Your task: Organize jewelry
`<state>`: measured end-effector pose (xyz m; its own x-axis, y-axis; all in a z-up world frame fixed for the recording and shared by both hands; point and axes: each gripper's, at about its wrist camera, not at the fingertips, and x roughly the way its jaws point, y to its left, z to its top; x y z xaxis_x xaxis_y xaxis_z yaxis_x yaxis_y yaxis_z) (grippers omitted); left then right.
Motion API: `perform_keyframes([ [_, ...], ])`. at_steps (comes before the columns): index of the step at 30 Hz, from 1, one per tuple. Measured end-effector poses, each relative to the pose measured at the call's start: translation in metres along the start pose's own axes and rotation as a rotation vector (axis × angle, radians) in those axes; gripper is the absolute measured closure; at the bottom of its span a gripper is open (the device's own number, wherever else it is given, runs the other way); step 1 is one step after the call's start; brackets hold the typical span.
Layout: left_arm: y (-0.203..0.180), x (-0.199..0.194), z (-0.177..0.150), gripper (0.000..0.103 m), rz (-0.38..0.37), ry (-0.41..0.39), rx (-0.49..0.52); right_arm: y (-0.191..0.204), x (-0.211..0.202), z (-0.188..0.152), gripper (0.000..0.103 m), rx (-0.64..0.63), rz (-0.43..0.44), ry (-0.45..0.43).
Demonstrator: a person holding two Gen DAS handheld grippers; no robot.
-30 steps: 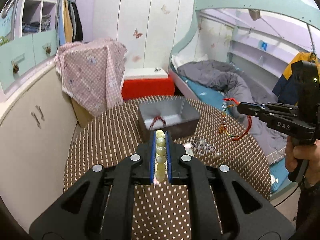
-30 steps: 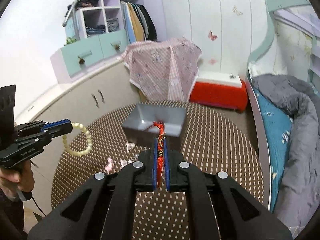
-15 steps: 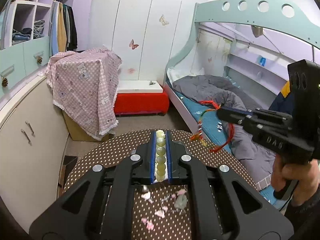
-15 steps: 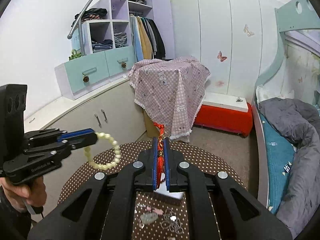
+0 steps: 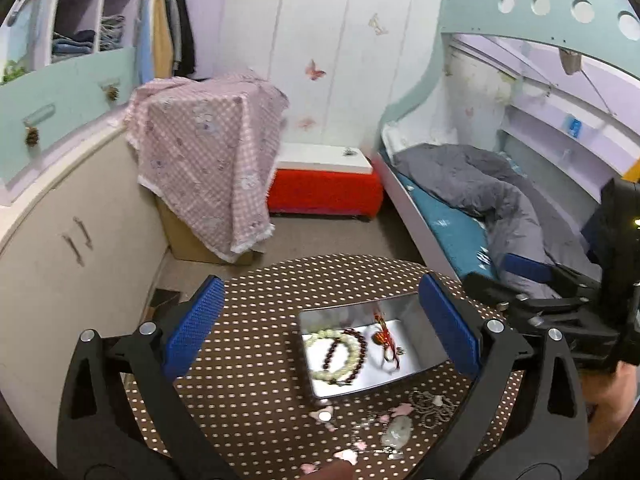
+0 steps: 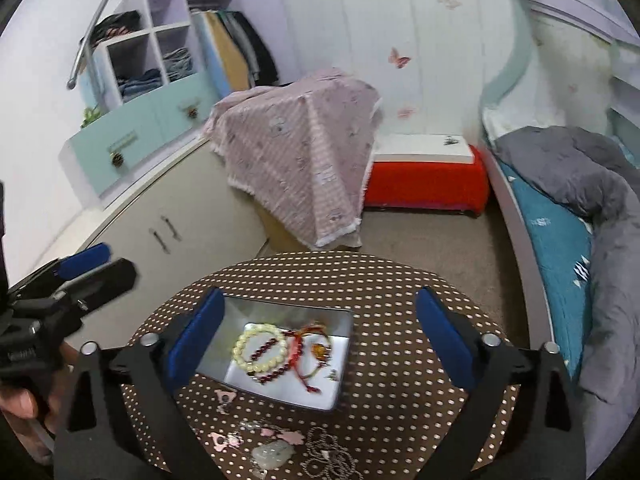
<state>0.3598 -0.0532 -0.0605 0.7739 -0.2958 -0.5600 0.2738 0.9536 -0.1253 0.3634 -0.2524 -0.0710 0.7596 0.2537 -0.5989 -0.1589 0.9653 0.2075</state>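
Observation:
A grey metal box (image 5: 428, 320) (image 6: 344, 384) stands on the round brown polka-dot table (image 5: 248, 392) (image 6: 400, 304). In it lie a pale bead bracelet (image 5: 338, 356) (image 6: 260, 346), a dark red bead bracelet (image 5: 362, 350) (image 6: 276, 372) and a red cord bracelet (image 5: 386, 340) (image 6: 306, 346). My left gripper (image 5: 320, 330) is open and empty above the box. My right gripper (image 6: 316, 334) is open and empty above the box too. Each gripper shows at the side of the other's view.
Loose jewelry lies on the table in front of the box: pink charms (image 5: 324, 414) (image 6: 224, 440), a pale jade pendant (image 5: 398, 430) (image 6: 272, 454) and a silver chain (image 5: 430, 406) (image 6: 328, 456). Cabinets stand left, a bed right, a pink-covered box behind.
Both grippers have opened. The pale bead bracelet and the red cord bracelet left the fingers and now lie in the box. Both views tilted down onto the table.

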Motion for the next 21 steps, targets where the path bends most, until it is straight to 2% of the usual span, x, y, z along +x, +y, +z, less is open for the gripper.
perform_keyframes([
  [12, 0.018, -0.044, -0.018, 0.007, 0.063, -0.066, -0.025, 0.008, -0.039, -0.006, 0.008, -0.017, -0.030, -0.070],
  [21, 0.023, -0.066, -0.044, 0.007, 0.065, -0.073, -0.035, 0.011, -0.058, -0.022, 0.008, -0.030, -0.038, -0.083],
])
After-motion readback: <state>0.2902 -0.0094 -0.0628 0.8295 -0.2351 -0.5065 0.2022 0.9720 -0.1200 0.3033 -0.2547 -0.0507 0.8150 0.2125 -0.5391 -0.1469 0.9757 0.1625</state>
